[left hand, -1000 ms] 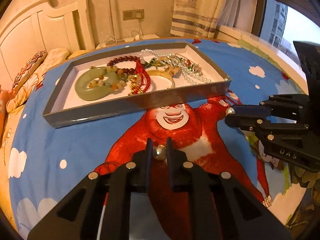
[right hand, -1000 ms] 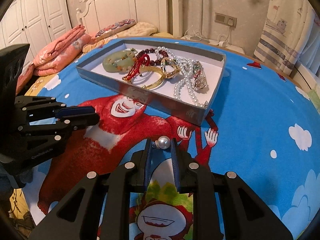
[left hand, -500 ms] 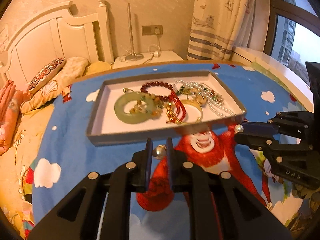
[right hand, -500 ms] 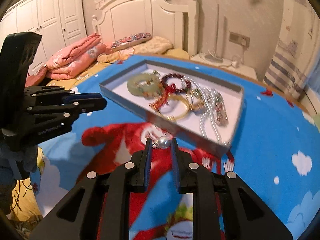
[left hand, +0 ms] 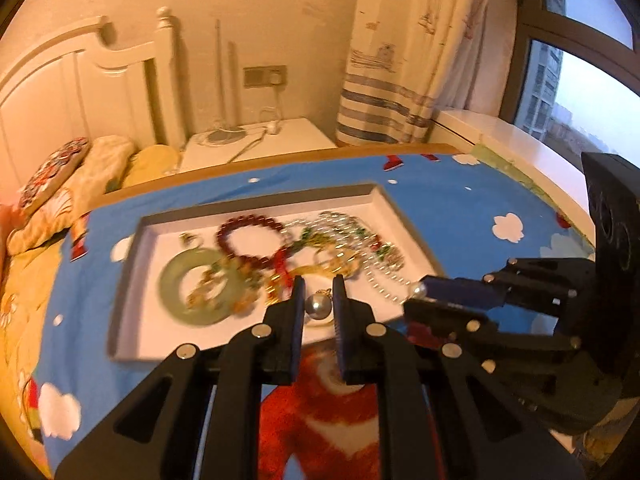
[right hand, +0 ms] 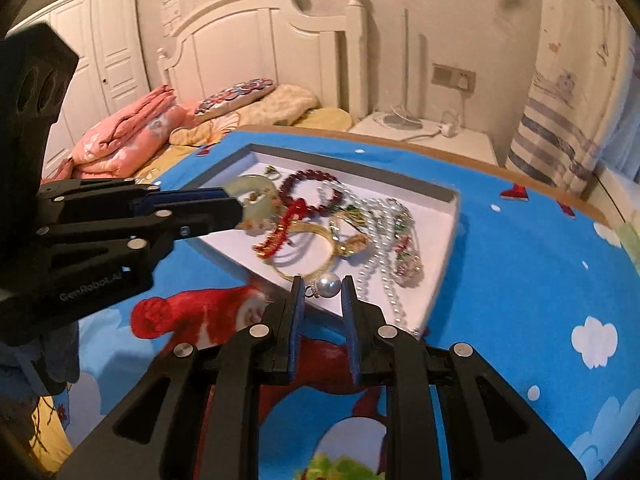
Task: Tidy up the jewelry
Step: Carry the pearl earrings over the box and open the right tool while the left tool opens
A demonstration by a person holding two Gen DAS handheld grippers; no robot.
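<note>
Figure legend. The left gripper point(left hand: 319, 304) is clamped on a small round grey pearl bead with a gold loop point(left hand: 318, 305); the right gripper point(right hand: 322, 286) pinches a matching white pearl bead with a metal clasp point(right hand: 329, 285). Each pearl sits at the very tips of the jaws, above the near edge of the shallow grey-walled tray with a white floor point(right hand: 436, 194) that rests on the blue cartoon-print bedspread point(right hand: 520, 264).

Tray contents — a pale green jade bangle point(left hand: 192, 284), a dark red bead bracelet point(left hand: 250, 240), a gold bangle point(right hand: 304, 260) and a white pearl strand point(right hand: 384, 280) — lie tangled in one heap.

Risks, as judged from this view:
- A round pearl held only at the pad tips may squirt out if the grip slackens or twists; it would likely roll across the bedspread or drop into the heap.
- Any fine chain running between the two pearls would be strained if the grippers drift apart.
- A release over the tangle could catch the clasp in the pearl strand or the red bracelet, so that a later lift drags neighbours along.
- The tray sits on soft bedding; a nudge to its near wall could tip or shift it.

Not resolvable: whether the pearls are joined or a pair of separate earrings — no linking chain is visible. The left view is motion-blurred, so the small green-and-red pieces in the heap cannot be identified. The tray's near wall is partly hidden behind the jaws, and the left gripper covers part of the jade bangle in the right view.
</note>
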